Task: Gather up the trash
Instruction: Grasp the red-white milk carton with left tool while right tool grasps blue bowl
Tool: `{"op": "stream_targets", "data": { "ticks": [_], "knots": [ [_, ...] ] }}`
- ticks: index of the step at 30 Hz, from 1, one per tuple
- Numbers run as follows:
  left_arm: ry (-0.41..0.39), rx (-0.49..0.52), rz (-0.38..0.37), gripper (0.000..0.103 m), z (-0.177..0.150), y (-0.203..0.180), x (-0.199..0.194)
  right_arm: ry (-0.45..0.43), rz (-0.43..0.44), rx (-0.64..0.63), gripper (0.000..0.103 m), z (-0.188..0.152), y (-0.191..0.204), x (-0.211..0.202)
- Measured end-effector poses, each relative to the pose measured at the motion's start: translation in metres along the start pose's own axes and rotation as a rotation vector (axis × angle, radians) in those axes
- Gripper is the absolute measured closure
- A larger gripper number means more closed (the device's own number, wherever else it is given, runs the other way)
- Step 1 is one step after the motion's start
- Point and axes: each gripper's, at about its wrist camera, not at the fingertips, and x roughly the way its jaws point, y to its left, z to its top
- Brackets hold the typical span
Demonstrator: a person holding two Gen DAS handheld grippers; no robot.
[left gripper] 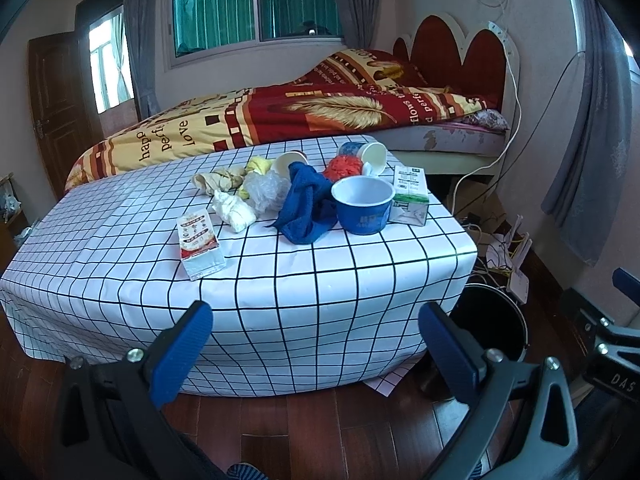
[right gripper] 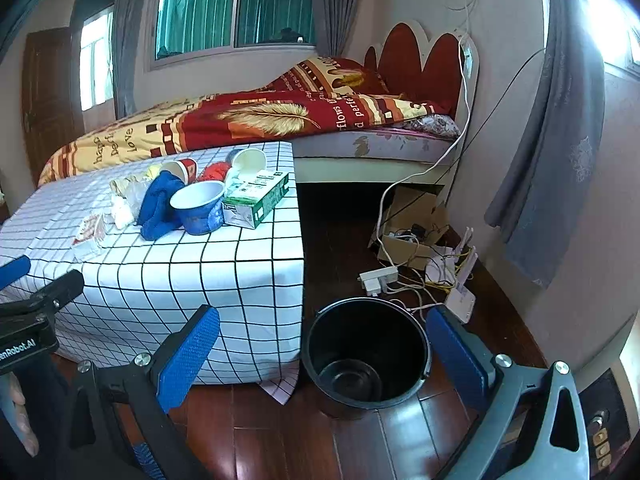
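Trash sits in a heap on the far right part of a low table (left gripper: 280,280) with a white checked cloth. A blue bowl (left gripper: 363,205) stands upright near the right edge. A green and white carton (left gripper: 410,196) lies just to its right, touching it. A blue rag (left gripper: 306,208) lies bunched up on the bowl's left. Farther left are a clear plastic wad (left gripper: 266,190), a white paper wad (left gripper: 234,210) and a red and white carton (left gripper: 200,246) lying alone, nearest the tongs. Two paper cups lie tipped over at the far side.

A black bin (right gripper: 366,354) stands on the wood floor just right of the table, with nothing in it.

Both tongs hang low in front of the table. The left gripper (left gripper: 316,354) is spread wide and holds nothing. The right gripper (right gripper: 322,356) is spread wide too, with the bin seen between its blue pads.
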Motion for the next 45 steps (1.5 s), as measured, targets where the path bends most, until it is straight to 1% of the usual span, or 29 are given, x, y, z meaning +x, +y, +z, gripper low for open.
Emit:
{"op": "stream_targets", "data": {
  "ticks": [4, 8, 11, 12, 14, 15, 18, 21, 23, 24, 27, 29, 31, 32, 37, 41, 43, 45],
  "knots": [
    [0.0, -0.007, 0.04, 0.0, 0.001, 0.011, 0.008, -0.013, 0.016, -0.029, 0.0, 0.002, 0.006, 0.006],
    [0.012, -0.056, 0.049, 0.0, 0.003, 0.034, 0.023, 0.016, 0.036, -0.091, 0.0, 0.001, 0.022, 0.027],
    [0.024, -0.103, 0.081, 0.0, 0.002, 0.058, 0.037, 0.05, 0.072, -0.124, 0.0, 0.003, 0.036, 0.044],
    [0.032, -0.107, 0.08, 0.0, 0.001, 0.062, 0.042, 0.074, 0.087, -0.125, 0.0, 0.005, 0.041, 0.05],
    [0.046, -0.113, 0.113, 0.0, 0.0, 0.073, 0.053, 0.086, 0.129, -0.112, 0.0, 0.009, 0.048, 0.058],
    [0.049, -0.114, 0.123, 0.0, 0.0, 0.075, 0.056, 0.083, 0.15, -0.114, 0.0, 0.011, 0.053, 0.062],
    [0.064, -0.133, 0.16, 0.0, 0.0, 0.086, 0.07, 0.063, 0.175, -0.14, 0.0, 0.02, 0.072, 0.075],
    [0.077, -0.145, 0.164, 0.0, 0.003, 0.094, 0.083, 0.029, 0.211, -0.152, 0.0, 0.03, 0.088, 0.087],
    [0.065, -0.153, 0.19, 0.0, 0.006, 0.097, 0.09, 0.014, 0.231, -0.159, 0.0, 0.037, 0.1, 0.098],
    [0.06, -0.161, 0.19, 0.0, 0.008, 0.1, 0.093, 0.005, 0.245, -0.157, 0.0, 0.042, 0.106, 0.105],
    [0.055, -0.173, 0.199, 0.004, 0.013, 0.107, 0.105, -0.003, 0.264, -0.16, 0.0, 0.052, 0.121, 0.125],
    [0.055, -0.178, 0.203, 0.007, 0.016, 0.11, 0.114, 0.005, 0.276, -0.164, 0.004, 0.056, 0.129, 0.138],
    [0.064, -0.184, 0.211, 0.01, 0.017, 0.113, 0.124, 0.016, 0.278, -0.171, 0.013, 0.06, 0.137, 0.151],
    [0.07, -0.191, 0.208, 0.011, 0.018, 0.115, 0.129, 0.026, 0.275, -0.173, 0.014, 0.062, 0.141, 0.159],
    [0.088, -0.206, 0.2, 0.019, 0.022, 0.122, 0.149, 0.055, 0.273, -0.172, 0.014, 0.068, 0.151, 0.187],
    [0.092, -0.207, 0.195, 0.021, 0.025, 0.125, 0.159, 0.067, 0.261, -0.169, 0.014, 0.074, 0.156, 0.204],
    [0.096, -0.207, 0.186, 0.027, 0.026, 0.126, 0.162, 0.07, 0.261, -0.162, 0.015, 0.076, 0.159, 0.209],
    [0.098, -0.204, 0.181, 0.029, 0.027, 0.128, 0.165, 0.07, 0.253, -0.156, 0.015, 0.079, 0.16, 0.213]
  ]
}}
